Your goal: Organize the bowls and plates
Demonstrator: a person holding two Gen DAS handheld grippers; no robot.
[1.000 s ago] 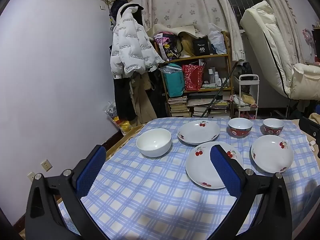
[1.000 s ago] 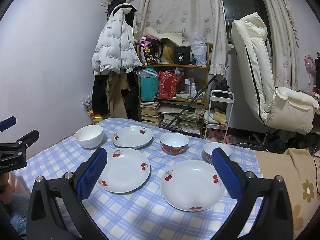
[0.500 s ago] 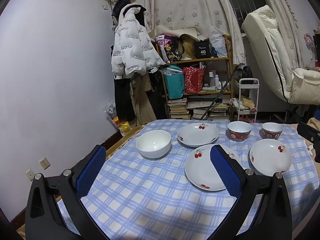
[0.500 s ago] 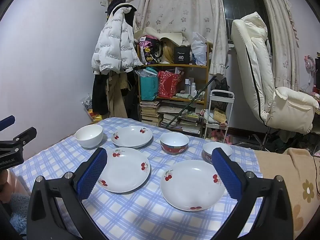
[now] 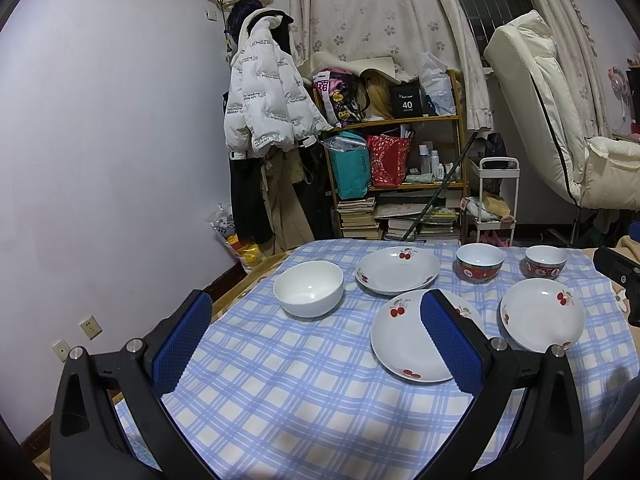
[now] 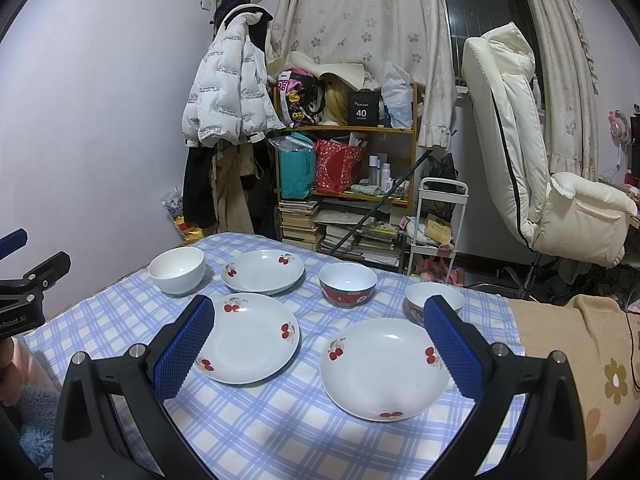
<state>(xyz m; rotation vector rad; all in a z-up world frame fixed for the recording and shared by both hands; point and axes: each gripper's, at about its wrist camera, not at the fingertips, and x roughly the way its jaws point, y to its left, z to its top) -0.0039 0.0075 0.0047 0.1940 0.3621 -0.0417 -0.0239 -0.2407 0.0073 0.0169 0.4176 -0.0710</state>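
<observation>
My left tool [image 5: 316, 340], spread wide and empty, has drawn back and risen slightly, so nothing is stacked yet. On the bench [image 5: 280, 392], from left: white bowl [image 5: 308, 288], three cherry plates [image 6: 250, 336], two red bowls [image 6: 348, 283]. My right tool [image 6: 318, 340] hangs apart, empty. A shelf box [image 6: 362, 109] reads "40".

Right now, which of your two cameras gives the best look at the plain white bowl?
The left wrist view: the plain white bowl sits fairly near, unobstructed, ahead of the open left gripper. The right wrist view shows the same bowl smaller, off to the far left of the checked tablecloth.
</observation>
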